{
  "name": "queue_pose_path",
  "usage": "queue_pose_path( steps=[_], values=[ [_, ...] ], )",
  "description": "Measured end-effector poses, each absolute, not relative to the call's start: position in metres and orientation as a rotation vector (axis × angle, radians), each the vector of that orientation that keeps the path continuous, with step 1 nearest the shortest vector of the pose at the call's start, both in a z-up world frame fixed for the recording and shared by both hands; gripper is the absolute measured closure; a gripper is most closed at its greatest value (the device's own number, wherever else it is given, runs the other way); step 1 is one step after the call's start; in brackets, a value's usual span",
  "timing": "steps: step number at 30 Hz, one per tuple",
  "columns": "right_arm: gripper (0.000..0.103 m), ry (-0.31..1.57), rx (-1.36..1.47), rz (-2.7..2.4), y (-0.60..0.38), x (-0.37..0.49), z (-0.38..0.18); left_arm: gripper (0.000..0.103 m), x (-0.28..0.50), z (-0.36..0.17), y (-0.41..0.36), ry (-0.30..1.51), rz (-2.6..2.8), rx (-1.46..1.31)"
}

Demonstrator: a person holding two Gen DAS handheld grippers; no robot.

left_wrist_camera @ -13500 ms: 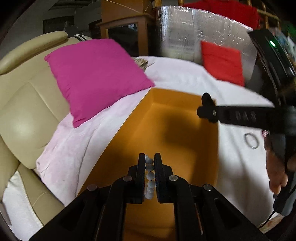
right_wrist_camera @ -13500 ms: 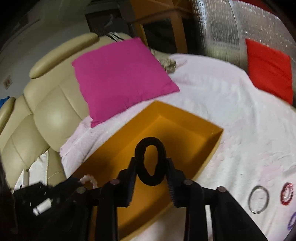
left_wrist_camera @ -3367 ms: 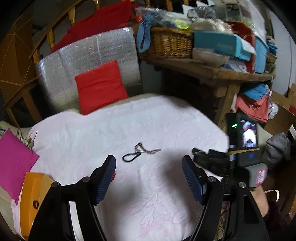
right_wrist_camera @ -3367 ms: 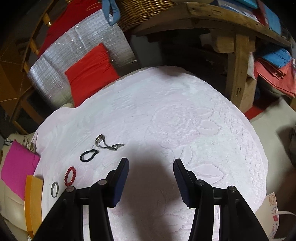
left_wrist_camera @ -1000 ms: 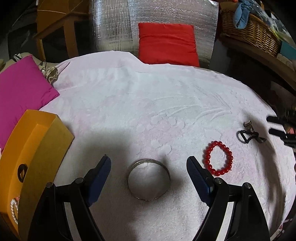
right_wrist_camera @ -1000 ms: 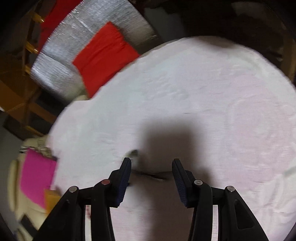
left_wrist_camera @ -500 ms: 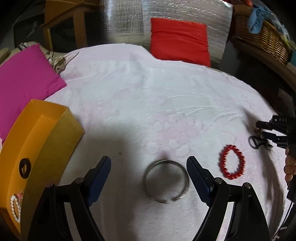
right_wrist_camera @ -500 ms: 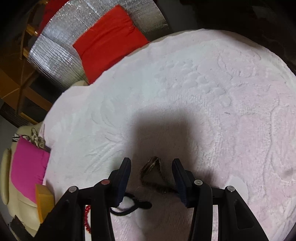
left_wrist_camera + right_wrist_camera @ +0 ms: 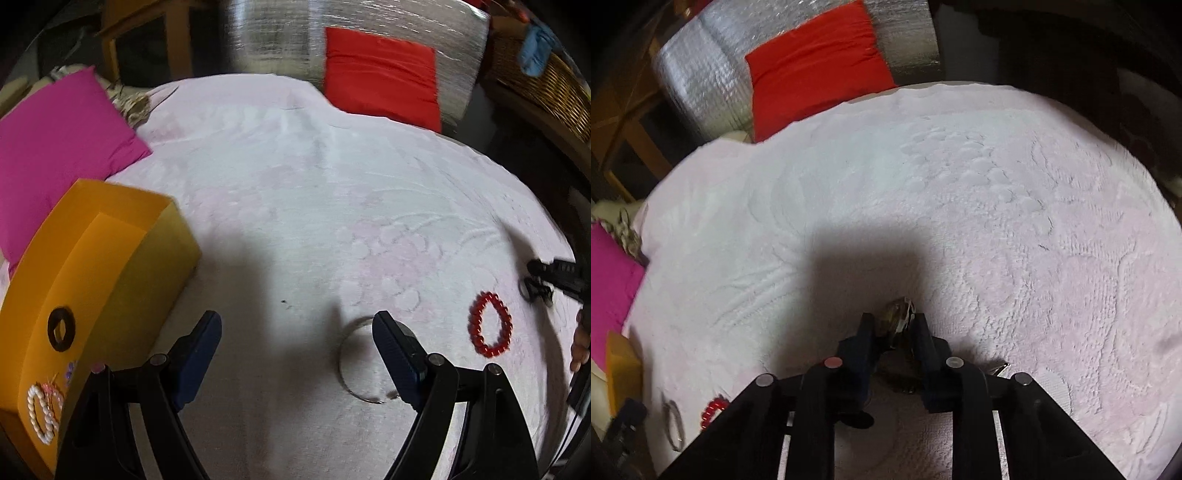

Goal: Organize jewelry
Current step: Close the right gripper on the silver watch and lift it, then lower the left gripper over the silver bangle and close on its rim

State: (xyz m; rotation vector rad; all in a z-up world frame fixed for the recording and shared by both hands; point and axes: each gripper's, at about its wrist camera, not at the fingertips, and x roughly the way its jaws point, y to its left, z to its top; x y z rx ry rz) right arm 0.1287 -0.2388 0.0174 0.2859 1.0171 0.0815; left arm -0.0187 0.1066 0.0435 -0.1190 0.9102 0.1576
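Right fingers (image 9: 866,332) newly closed, white bedspread (image 9: 923,184)

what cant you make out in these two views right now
- Small metal trinket in the right tool, right wrist view: dark, blurred, mostly behind the fingers.
- Silver metal bangle, left wrist view: partly behind the open left tool.
- Small pieces in the orange cardboard box: too small.

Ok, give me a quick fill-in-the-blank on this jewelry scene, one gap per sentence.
1. The black ring lies inside the ____ box.
2. The bead bracelet on the cloth is ____.
3. The left gripper is ____.
4. The pearl bracelet lies in the ____.

Answers: orange; red; open; box
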Motion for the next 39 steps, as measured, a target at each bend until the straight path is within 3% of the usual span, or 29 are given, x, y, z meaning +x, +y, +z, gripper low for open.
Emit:
queue_pose_path(
  steps=[7,20,39],
  values=[
    [0.089,0.961,0.378,0.084,-0.269,0.112,0.028,0.019,-0.018,0.043,0.101,0.913,0.132,-0.072],
    [0.089,0.814,0.573,0.112,-0.328,0.065,0.06,0.019,-0.025,0.046,0.11,0.894,0.137,-0.098],
    [0.089,0.67,0.633,0.21,-0.334,-0.008,0.11,0.019,-0.044,0.05,0.112,0.848,0.116,-0.084]
  ],
)
